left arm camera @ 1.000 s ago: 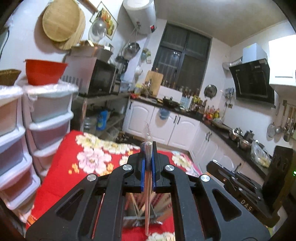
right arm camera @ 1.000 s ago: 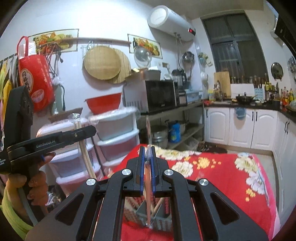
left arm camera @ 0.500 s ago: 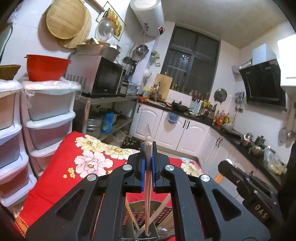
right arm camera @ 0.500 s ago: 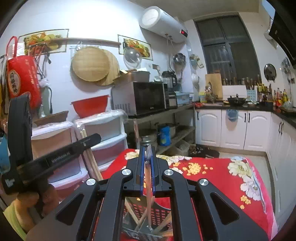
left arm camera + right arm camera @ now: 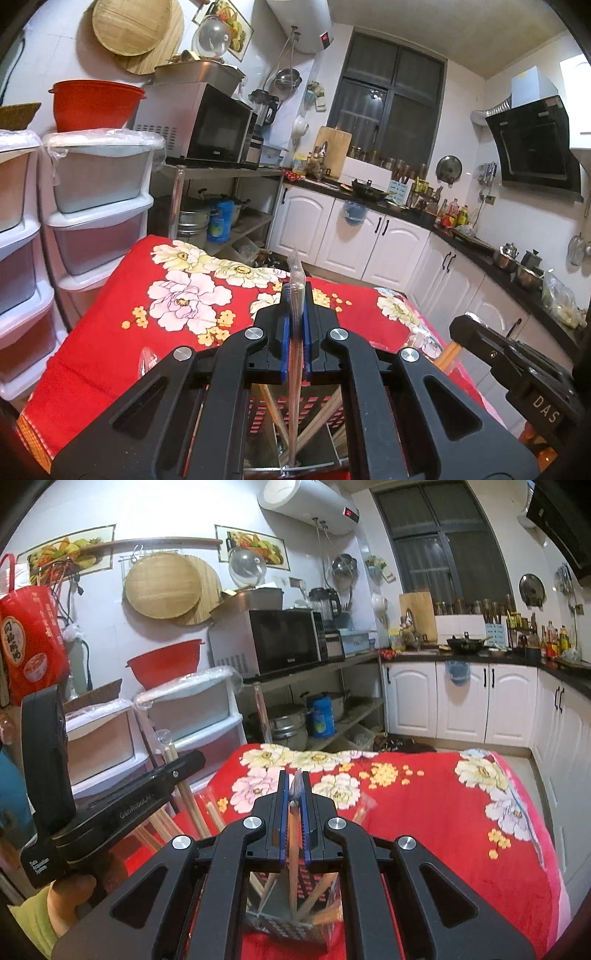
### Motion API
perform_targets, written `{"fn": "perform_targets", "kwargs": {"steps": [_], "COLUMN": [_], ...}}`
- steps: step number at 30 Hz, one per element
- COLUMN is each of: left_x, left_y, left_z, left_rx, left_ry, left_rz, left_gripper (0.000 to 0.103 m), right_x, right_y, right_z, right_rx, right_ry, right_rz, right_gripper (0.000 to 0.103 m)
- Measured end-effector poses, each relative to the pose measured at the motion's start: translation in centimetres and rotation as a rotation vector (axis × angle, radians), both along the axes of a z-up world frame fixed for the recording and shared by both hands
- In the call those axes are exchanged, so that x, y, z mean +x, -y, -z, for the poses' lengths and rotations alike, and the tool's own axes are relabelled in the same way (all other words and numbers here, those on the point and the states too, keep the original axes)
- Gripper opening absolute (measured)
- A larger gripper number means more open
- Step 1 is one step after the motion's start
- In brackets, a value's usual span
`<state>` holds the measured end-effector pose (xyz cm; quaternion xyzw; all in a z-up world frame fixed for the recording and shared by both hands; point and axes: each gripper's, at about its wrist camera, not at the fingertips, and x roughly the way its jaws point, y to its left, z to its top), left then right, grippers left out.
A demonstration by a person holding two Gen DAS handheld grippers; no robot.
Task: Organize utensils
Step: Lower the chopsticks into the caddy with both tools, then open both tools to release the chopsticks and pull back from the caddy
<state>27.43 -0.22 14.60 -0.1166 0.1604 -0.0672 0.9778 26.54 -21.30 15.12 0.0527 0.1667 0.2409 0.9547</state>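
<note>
My left gripper (image 5: 294,314) is shut on a pair of wrapped chopsticks (image 5: 295,373) held upright, their lower ends inside a perforated metal utensil holder (image 5: 266,424) below the fingers. My right gripper (image 5: 294,794) is shut on another pair of wrapped chopsticks (image 5: 293,849), also upright, reaching down into the same holder (image 5: 280,919). Several more chopsticks (image 5: 321,890) lean inside the holder. The left gripper also shows at the left of the right wrist view (image 5: 147,794), with its chopsticks (image 5: 184,786) crossing it. The right gripper's body shows at the lower right of the left wrist view (image 5: 517,369).
The holder stands on a table with a red flowered cloth (image 5: 184,295). White plastic drawer stacks (image 5: 96,206) stand at the left. A metal shelf with a microwave (image 5: 207,125) is behind. White cabinets (image 5: 461,705) and a counter line the far wall.
Both grippers have moved down and forward over the holder, each still holding its chopsticks. The holder now fills more of the view below the fingers.
</note>
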Motion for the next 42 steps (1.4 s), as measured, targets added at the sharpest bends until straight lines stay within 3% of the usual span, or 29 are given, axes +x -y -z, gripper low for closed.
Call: {"fn": "perform_targets", "kwargs": {"steps": [12, 17, 20, 25, 42], "left_x": [-0.4, -0.9, -1.4, -2.4, -7.2], "left_y": [0.1, 0.0, 0.2, 0.3, -1.1], "left_z": [1.5, 1.5, 1.4, 1.2, 2.8], "left_rx": [0.013, 0.011, 0.010, 0.016, 0.005], "left_ry": [-0.033, -0.054, -0.065, -0.077, -0.137], "left_rz": [0.023, 0.033, 0.050, 0.061, 0.063], "left_gripper": [0.005, 0.021, 0.028, 0.037, 0.075], "right_x": [-0.5, -0.5, -0.7, -1.4, -5.2], "right_y": [0.6, 1.0, 1.3, 1.7, 2.4], "right_z": [1.3, 1.5, 1.6, 1.4, 2.1], "right_rx": [-0.001, 0.001, 0.003, -0.004, -0.049], "right_ry": [-0.048, -0.066, -0.074, -0.072, -0.061], "right_rz": [0.011, 0.021, 0.028, 0.037, 0.053], "right_gripper": [0.006, 0.008, 0.023, 0.025, 0.049]}}
